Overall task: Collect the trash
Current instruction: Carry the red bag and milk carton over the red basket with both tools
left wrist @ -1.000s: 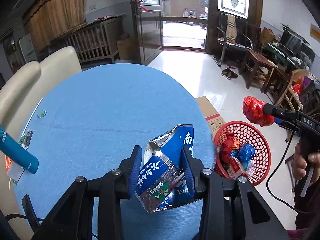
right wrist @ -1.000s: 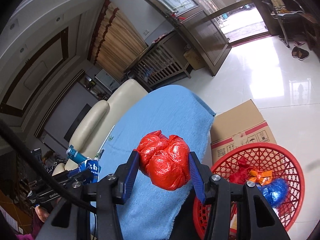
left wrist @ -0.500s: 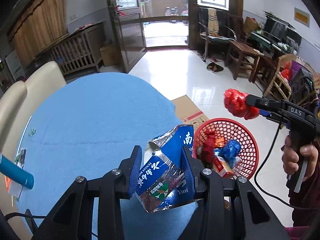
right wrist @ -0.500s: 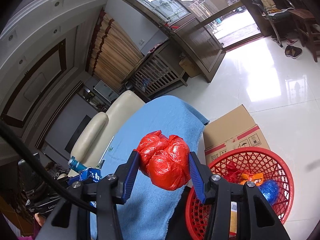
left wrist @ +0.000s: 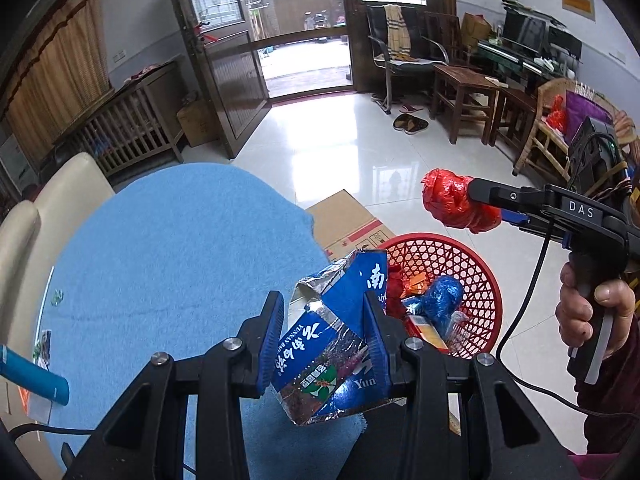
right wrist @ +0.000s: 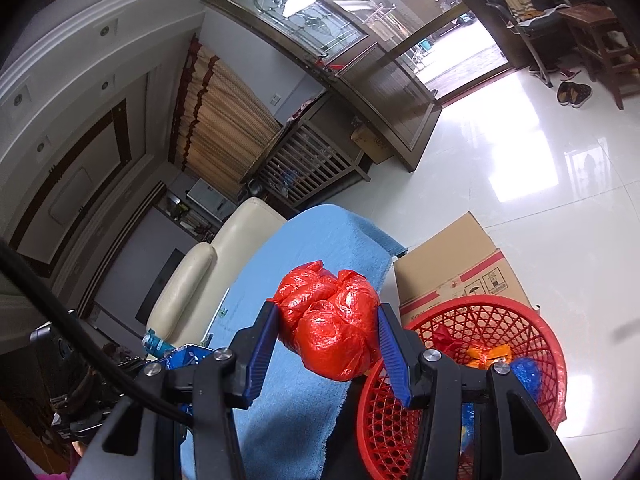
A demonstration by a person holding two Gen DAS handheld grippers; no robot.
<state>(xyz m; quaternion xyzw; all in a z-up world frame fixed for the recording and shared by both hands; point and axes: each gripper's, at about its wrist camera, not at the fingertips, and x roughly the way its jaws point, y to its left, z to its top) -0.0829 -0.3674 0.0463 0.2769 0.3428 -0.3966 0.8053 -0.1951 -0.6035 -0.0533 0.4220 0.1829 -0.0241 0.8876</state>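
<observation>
My left gripper [left wrist: 324,340] is shut on a crumpled blue and silver foil packet [left wrist: 336,344], held over the near right edge of the blue tablecloth [left wrist: 180,248], beside the red mesh basket [left wrist: 476,272]. My right gripper [right wrist: 326,336] is shut on a balled red plastic bag [right wrist: 330,326], held above the basket [right wrist: 532,344]; the bag also shows in the left wrist view [left wrist: 452,200]. The basket holds several pieces of trash, among them a blue bag [left wrist: 440,296].
A cardboard box [left wrist: 348,220] lies on the floor between table and basket. A blue tube [left wrist: 32,376] and small scraps [left wrist: 56,296] lie at the table's left edge. A cream sofa [left wrist: 48,200] stands behind the table. Chairs and wooden tables stand at the far right.
Both grippers have swung right toward the basket with their loads. The red bag now hangs over the basket's far rim, and the foil packet sits at the table edge.
</observation>
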